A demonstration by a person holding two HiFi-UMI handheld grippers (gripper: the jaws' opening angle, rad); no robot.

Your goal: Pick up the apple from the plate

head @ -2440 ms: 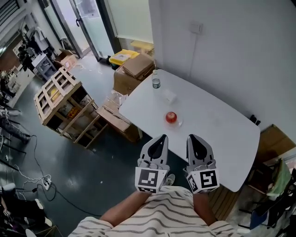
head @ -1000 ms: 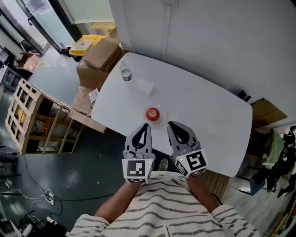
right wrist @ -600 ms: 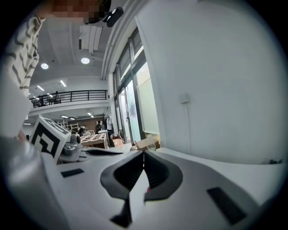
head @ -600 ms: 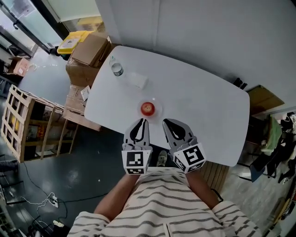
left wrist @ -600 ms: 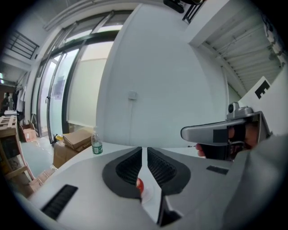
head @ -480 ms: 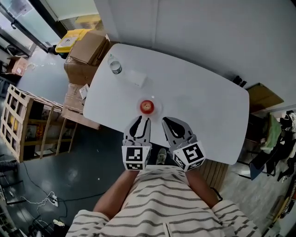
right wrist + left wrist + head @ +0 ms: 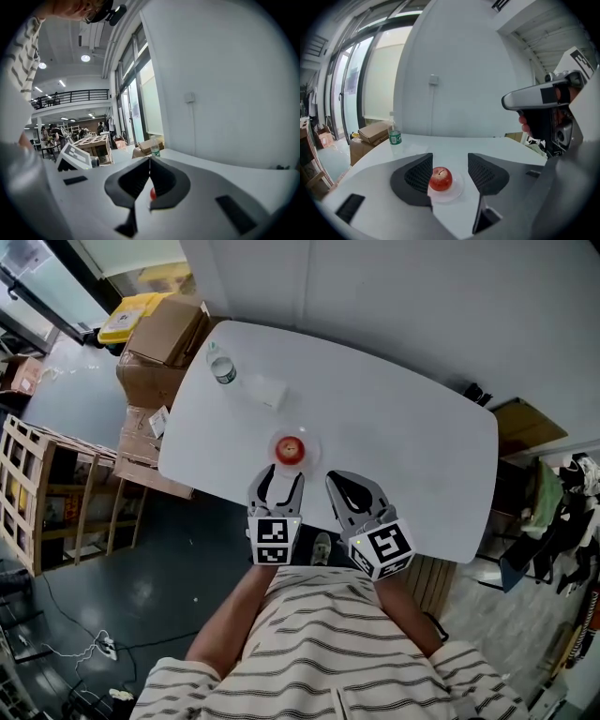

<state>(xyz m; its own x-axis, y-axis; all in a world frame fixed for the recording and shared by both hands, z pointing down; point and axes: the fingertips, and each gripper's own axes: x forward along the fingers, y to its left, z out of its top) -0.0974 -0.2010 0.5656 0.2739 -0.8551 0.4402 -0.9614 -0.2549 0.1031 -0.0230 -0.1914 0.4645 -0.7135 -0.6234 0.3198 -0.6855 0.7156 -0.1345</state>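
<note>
1. Apple (image 7: 440, 178): red, stem up, seated at the middle of the plate. Near the table edge closest to the person, presumably to keep the reach short. Untouched, not yet lifted.
2. Plate (image 7: 458, 187): small, clear, shallow, flat on the table. Under the apple only, nothing else on it.
3. Table (image 7: 394, 437): white, rounded corners, mostly bare. Apple and plate towards the near edge, other items at the far left corner, well apart from the working area.
4. Left gripper (image 7: 450, 164): tilted somewhat downward, aimed straight at the apple. Jaws opening, partly spread. Apple framed in the gap but ahead of the pads, nearer the left pad, no contact. Judged to be the picking tool, lined up for an approach and closure around the fruit.
5. Right gripper (image 7: 150, 164): jaws together, tips meeting, nothing gripped. Only a sliver of red visible past them. Held just beside the left one at the table edge, seemingly idle.
6. Bottle (image 7: 218, 369): clear, green label, upright at the far left corner. Small pale item just beside it, kind not discernible.
7. Cardboard boxes (image 7: 159, 338): stacked on the floor beyond that corner, off the table.
</note>
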